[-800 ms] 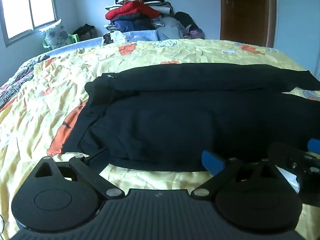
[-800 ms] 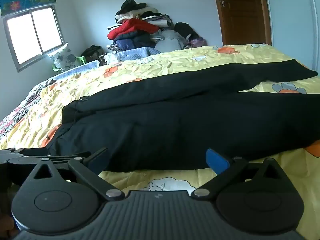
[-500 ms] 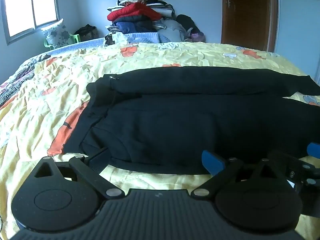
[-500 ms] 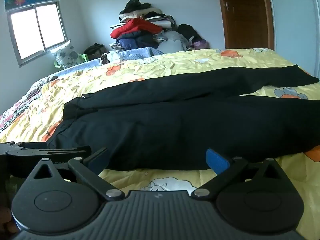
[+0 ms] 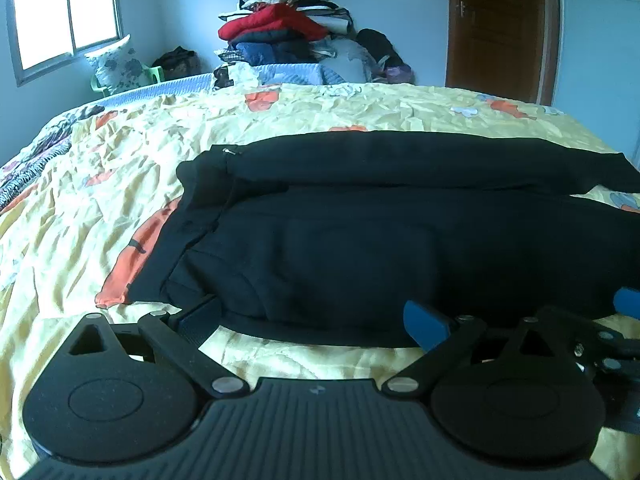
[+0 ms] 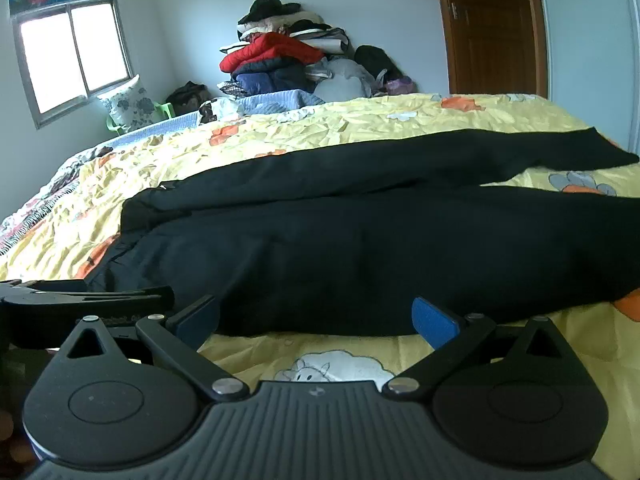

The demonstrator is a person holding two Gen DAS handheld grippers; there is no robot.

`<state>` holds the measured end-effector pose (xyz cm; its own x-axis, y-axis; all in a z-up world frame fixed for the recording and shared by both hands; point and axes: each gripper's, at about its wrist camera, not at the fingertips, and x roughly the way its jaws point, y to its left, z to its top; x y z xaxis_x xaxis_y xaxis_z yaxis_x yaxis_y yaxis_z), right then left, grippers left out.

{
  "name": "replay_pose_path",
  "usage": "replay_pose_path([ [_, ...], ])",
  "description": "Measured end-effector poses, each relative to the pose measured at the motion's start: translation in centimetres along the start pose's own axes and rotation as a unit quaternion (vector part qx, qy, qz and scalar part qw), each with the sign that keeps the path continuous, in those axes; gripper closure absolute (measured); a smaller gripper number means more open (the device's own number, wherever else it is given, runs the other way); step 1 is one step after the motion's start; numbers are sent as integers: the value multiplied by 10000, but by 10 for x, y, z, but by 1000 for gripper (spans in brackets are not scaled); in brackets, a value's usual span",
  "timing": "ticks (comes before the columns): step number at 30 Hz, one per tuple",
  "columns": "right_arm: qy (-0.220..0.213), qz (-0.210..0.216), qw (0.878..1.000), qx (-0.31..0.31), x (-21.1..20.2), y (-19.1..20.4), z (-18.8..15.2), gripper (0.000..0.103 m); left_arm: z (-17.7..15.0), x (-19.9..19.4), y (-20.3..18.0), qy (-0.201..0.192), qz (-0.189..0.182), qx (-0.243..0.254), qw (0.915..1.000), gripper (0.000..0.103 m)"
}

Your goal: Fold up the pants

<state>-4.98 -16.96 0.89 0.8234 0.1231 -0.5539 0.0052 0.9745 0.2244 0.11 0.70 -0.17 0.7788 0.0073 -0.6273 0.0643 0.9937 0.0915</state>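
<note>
Black pants (image 5: pixel 360 240) lie flat across the yellow patterned bedspread, waistband to the left, the two legs running right; they also show in the right wrist view (image 6: pixel 380 240). My left gripper (image 5: pixel 312 316) is open and empty, just short of the near edge of the pants by the waist. My right gripper (image 6: pixel 316 316) is open and empty, just short of the near leg's edge. The right gripper's blue pad shows at the right edge of the left wrist view (image 5: pixel 628 300). The left gripper shows at the left of the right wrist view (image 6: pixel 80 300).
The bed (image 5: pixel 100 200) fills both views. A pile of clothes (image 5: pixel 288 32) stands against the far wall. A pillow on a green chair (image 5: pixel 120 68) sits under the window at the left. A brown door (image 5: pixel 496 28) is at the far right.
Both grippers have tilted and drawn slightly back, so the pants sit lower in both views. Both stay open and empty. The pants have not moved.
</note>
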Motion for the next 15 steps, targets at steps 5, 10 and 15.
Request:
replay_pose_path([
  [5, -240, -306, 9983, -442, 14, 2, 2, 0, -1, 3, -1, 30, 35, -34, 10000, 3],
  [10, 134, -716, 9953, -642, 51, -8, -2, 0, -1, 3, -6, 64, 88, 10, 9999, 3],
  [15, 284, -650, 9964, -473, 57, -17, -5, 0, -2, 4, -6, 85, 166, 30, 9998, 3],
])
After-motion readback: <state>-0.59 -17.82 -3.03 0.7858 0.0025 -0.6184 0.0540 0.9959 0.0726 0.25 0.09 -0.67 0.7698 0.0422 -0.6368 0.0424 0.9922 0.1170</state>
